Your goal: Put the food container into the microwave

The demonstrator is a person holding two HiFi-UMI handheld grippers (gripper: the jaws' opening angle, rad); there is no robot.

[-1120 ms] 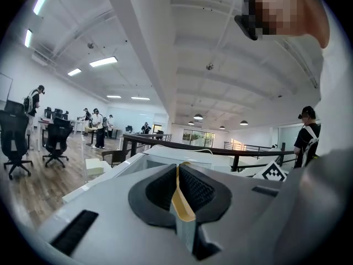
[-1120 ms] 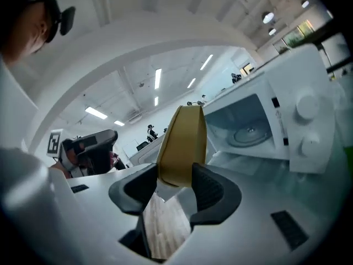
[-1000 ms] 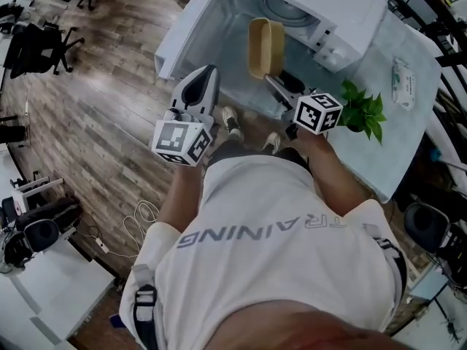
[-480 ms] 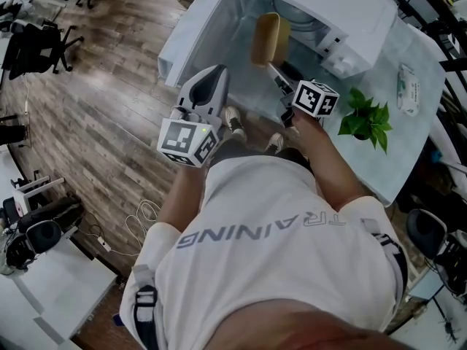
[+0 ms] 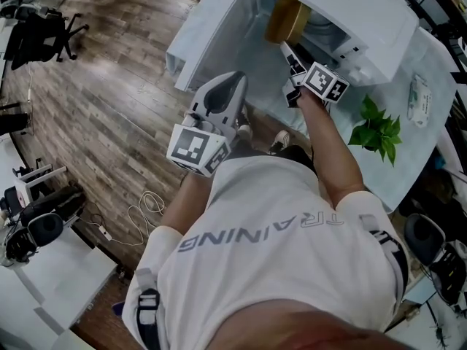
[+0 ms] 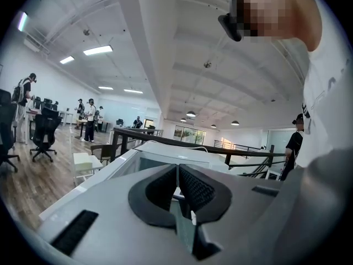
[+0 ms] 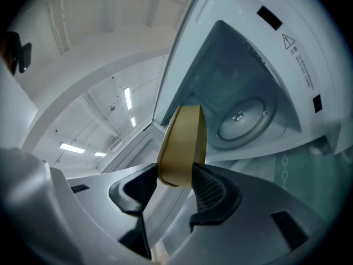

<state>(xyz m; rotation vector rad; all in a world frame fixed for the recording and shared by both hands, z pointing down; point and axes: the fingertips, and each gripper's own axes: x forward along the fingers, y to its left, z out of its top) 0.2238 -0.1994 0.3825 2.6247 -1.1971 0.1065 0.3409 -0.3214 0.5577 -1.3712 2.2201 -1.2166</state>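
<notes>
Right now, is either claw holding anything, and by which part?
Right gripper clamps the food container by its near end; left gripper holds nothing.

A green plant [image 5: 378, 128] and a white packet [image 5: 419, 100] sit on the table [image 5: 408, 159], and a black chair [image 5: 40, 39] stands on the wood floor [image 5: 109, 100].

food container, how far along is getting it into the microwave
Done: the microwave door stands open and the right gripper is clamped on the food container. In hand: the container hangs on edge at the mouth of the microwave, in front of the glass turntable. Left: set it down inside and let go. The left gripper is shut and empty.
</notes>
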